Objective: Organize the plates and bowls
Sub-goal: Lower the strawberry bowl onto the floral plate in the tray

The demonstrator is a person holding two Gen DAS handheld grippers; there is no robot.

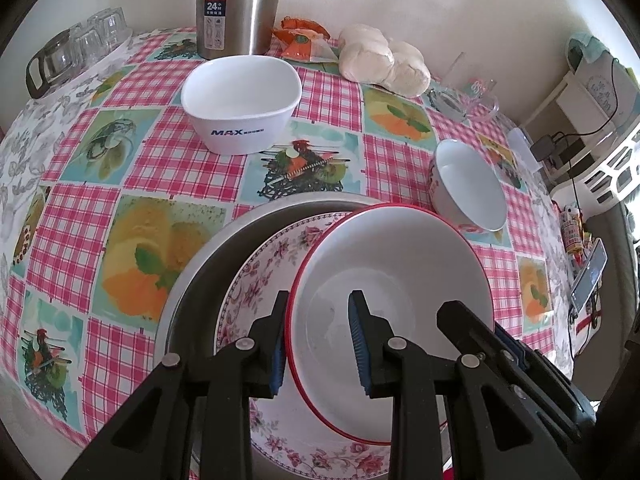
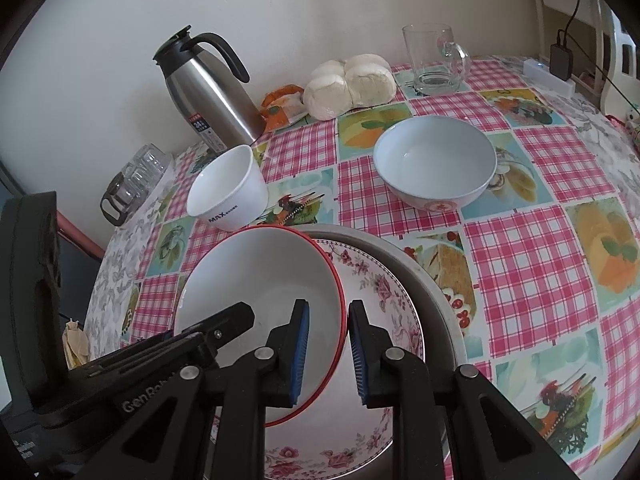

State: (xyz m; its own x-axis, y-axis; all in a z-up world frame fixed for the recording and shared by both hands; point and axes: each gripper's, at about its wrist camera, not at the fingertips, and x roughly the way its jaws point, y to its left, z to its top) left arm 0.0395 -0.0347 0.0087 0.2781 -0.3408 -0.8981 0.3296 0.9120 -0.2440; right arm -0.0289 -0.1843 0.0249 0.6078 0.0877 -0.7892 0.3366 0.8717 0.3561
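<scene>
A red-rimmed white bowl lies inside a floral plate, which lies in a grey metal basin. My left gripper is open, its fingers either side of the bowl's left rim. My right gripper is open, its fingers either side of the bowl's right rim. A square white MAX bowl stands further back. A round white bowl stands at the right.
A steel thermos jug, a bag of buns, a glass mug and upturned glasses stand along the table's back. The checked tablecloth covers the table.
</scene>
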